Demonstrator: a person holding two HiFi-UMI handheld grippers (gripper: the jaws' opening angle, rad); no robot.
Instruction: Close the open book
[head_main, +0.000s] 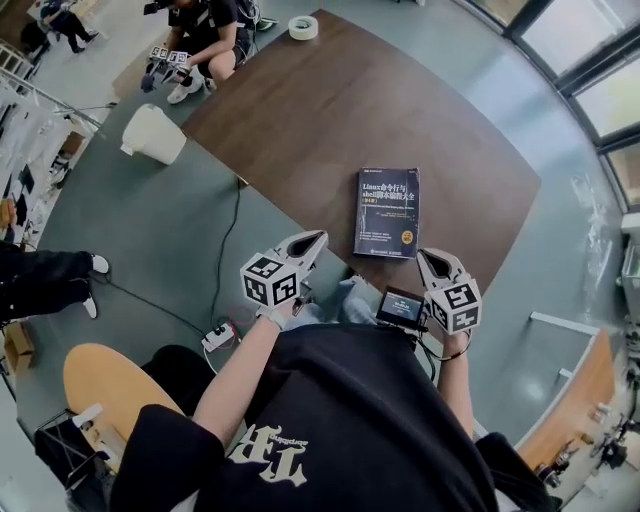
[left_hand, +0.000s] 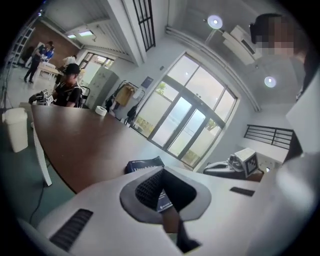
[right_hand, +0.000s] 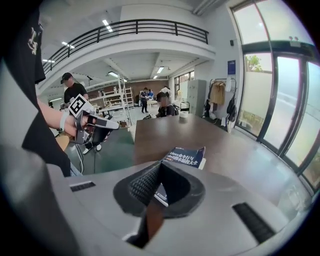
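Brown table (head_main: 330, 110) carries the book (head_main: 388, 212), already shut; left gripper (head_main: 316, 238) and right gripper (head_main: 426, 256) hover near it, jaws pressed together, empty. Closing looks done; only withdrawal remains.

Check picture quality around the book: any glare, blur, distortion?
Head view: book sharp, title legible; fisheye bows the table edges; light on it is even. Left gripper view: windows blown out, dark corners, book small and half hidden. Right gripper view: book crisp; windows bright at the right.

In each gripper view the jaws partly hide the book (left_hand: 143, 164).
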